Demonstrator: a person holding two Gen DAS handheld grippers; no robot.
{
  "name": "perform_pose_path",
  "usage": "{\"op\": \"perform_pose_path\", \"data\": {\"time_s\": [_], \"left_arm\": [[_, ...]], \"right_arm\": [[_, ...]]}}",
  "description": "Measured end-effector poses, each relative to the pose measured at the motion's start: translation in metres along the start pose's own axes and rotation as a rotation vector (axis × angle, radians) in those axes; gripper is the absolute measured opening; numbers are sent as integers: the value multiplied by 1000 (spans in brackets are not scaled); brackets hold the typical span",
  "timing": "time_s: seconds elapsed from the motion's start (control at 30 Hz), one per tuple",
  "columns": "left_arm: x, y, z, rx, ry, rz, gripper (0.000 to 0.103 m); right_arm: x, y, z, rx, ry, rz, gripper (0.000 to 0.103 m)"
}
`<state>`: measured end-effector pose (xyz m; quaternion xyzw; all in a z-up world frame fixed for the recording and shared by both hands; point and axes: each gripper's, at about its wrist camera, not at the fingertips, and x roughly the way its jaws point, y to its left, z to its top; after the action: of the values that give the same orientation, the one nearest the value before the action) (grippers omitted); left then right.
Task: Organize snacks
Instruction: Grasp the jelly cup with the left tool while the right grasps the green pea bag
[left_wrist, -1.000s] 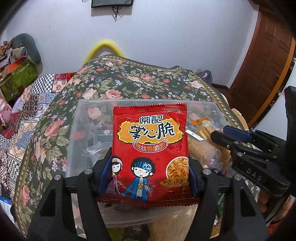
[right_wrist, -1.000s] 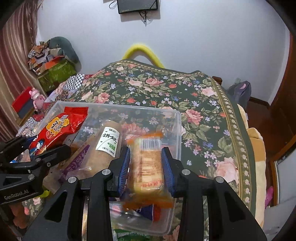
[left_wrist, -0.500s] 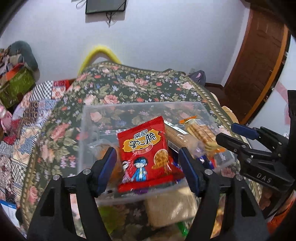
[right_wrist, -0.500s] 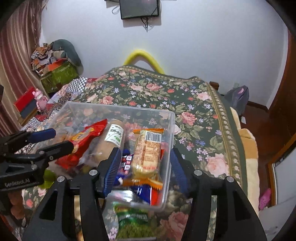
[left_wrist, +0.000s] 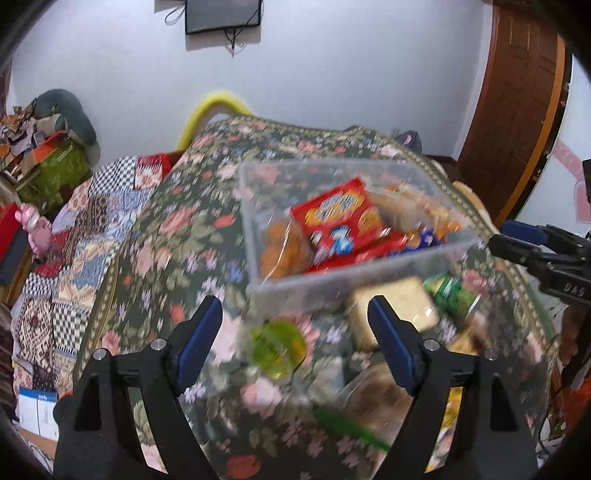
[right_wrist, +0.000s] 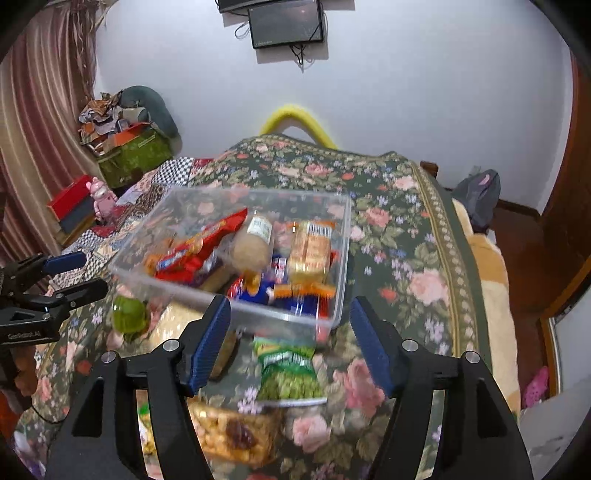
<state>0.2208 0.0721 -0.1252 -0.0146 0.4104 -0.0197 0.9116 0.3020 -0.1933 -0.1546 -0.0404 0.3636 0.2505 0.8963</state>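
Note:
A clear plastic bin (left_wrist: 255, 236) (right_wrist: 340, 258) stands on the floral bedspread with several snacks inside. The red noodle packet (left_wrist: 336, 218) (right_wrist: 207, 240) lies in it beside the orange-ended cracker pack (right_wrist: 310, 247). My left gripper (left_wrist: 295, 328) hovers near the bin's front wall, jaws opening, nothing between them. My right gripper (right_wrist: 290, 332) is back from the bin's near right corner, jaws opening and empty, above a green snack bag (right_wrist: 288, 373) (left_wrist: 454, 295). A green jelly cup (left_wrist: 277, 350) (right_wrist: 129, 314) and a pale wrapped cake (left_wrist: 395, 310) lie loose in front of the bin.
A nut bar (right_wrist: 232, 432) lies near the bed's front edge. The bedspread (right_wrist: 406, 229) has open floral cloth right of the bin. A patchwork quilt (left_wrist: 74, 236) lies left, a yellow hoop (right_wrist: 295, 114) behind, a wooden door (left_wrist: 517, 110) at right.
Both grippers let go of their packs, the red packet and the cracker pack, which now lie in the bin. Both jaws widened and both grippers drew back toward the loose snacks.

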Motion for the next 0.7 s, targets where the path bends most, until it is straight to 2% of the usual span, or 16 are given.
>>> {"op": "perform_pose_path", "data": {"time_s": [0.37,0.57,0.7], "left_arm": [[43,20,-35,-57,99,-1,81],[60,26,-37,-94,110,-36,81],[66,31,-37,-126,115,-71,80]], "right_arm": [[48,-9,-40,34,160,6,64],[69,-8,-45,77,198,54,63],[74,2,-46,29,200,30,57]]}}
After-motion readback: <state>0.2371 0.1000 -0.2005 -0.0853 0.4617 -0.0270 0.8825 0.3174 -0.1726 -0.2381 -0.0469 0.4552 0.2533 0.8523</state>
